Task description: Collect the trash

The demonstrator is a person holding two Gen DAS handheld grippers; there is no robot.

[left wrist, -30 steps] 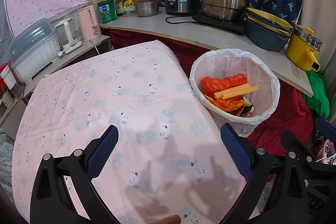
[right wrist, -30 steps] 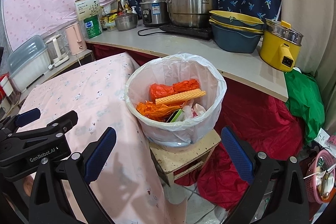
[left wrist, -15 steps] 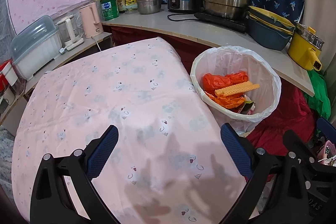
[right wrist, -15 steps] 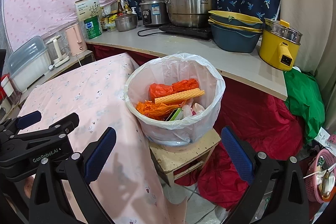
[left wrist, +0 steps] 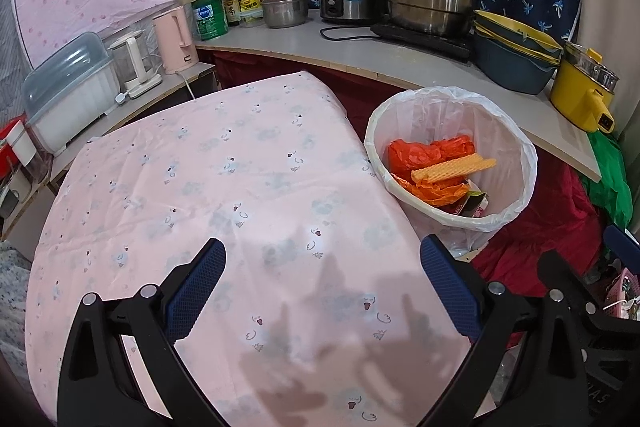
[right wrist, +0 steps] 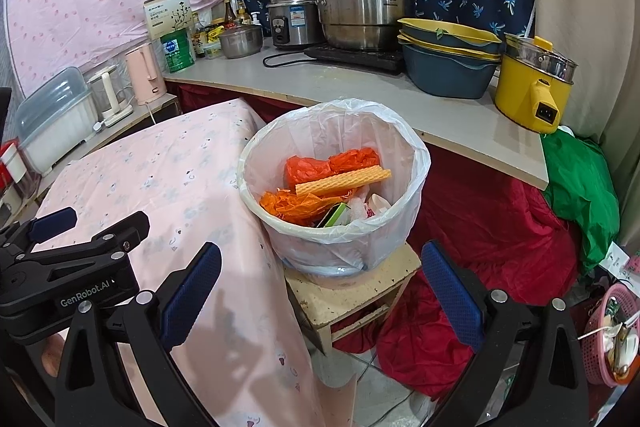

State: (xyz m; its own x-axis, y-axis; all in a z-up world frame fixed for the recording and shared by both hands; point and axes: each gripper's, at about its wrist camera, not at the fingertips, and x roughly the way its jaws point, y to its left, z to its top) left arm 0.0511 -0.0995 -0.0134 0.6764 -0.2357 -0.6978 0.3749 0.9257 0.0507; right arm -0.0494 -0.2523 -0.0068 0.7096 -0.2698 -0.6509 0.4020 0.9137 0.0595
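Item: lined trash bin, standing on a small wooden stool just beside the right edge of the table, which is draped in a pink printed cloth.

Contents, as far as we can see: crumpled orange plastic bags, a wafer-like yellow strip lying across them with its long axis running left to right, and a green-edged carton below. No loose trash shows on the cloth.

Left gripper: fingers spread wide, holding nothing, above the near part of the table. The bin lies ahead and to the right of it, beyond the table edge.

Right gripper: fingers spread wide, also holding nothing. The bin lies straight ahead, centred between the two fingers and a little above them in that view.

Bearing: we judge the right hand the nearer and better lined up with the bin; the left would have to cross the table edge to reach it.

Status: we judge collection largely done, since trash appears only inside the bin.
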